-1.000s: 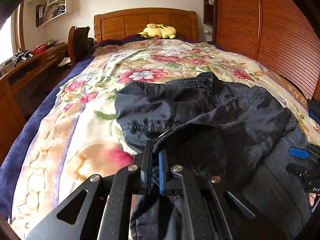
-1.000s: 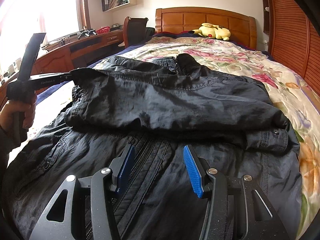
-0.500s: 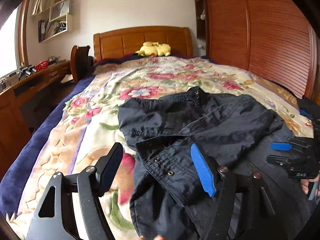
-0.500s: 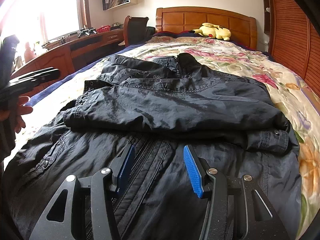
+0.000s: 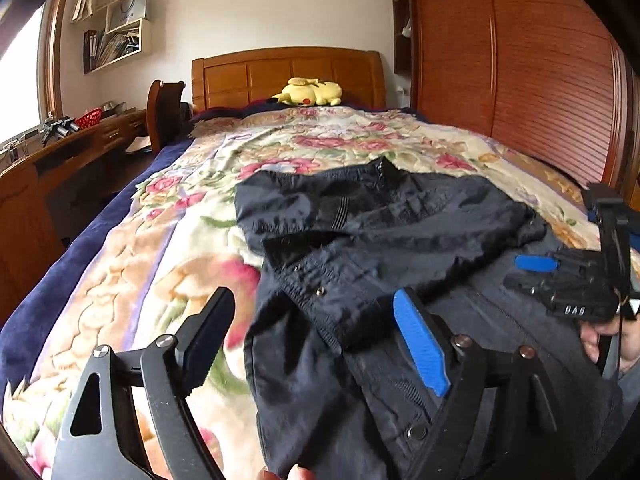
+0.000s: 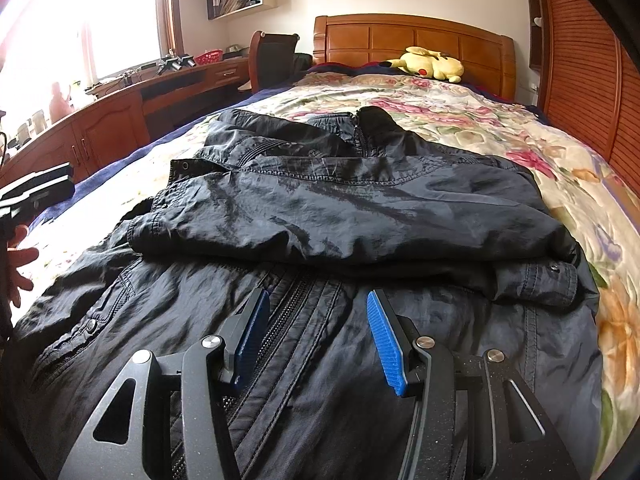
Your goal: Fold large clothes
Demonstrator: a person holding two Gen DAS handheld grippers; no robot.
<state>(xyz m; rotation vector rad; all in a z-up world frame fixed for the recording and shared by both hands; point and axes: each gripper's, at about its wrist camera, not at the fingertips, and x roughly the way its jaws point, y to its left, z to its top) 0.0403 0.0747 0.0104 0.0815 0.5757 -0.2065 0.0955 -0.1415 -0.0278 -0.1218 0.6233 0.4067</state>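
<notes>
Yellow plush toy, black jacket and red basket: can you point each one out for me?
yellow plush toy [image 6: 434, 65], right wrist view, on its body.
black jacket [image 6: 360, 208], right wrist view, on the folded-over sleeve.
red basket [image 5: 89, 117], left wrist view, on its side wall.

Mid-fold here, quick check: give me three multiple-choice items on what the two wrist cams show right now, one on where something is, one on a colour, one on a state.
1. Where does the yellow plush toy lie?
A. By the headboard
B. On the jacket
C. On the desk

2. What colour are the pads on the right gripper?
A. Red
B. Blue
C. Green

3. How is the left gripper now?
A. Shut on a sleeve
B. Shut on nothing
C. Open, holding nothing

Answers:
1 A, it rests at the far end of the bed against the wooden headboard.
2 B, both inner faces show blue.
3 C, its jaws stand wide apart over the dark jacket, with no cloth pinched between them.
</notes>
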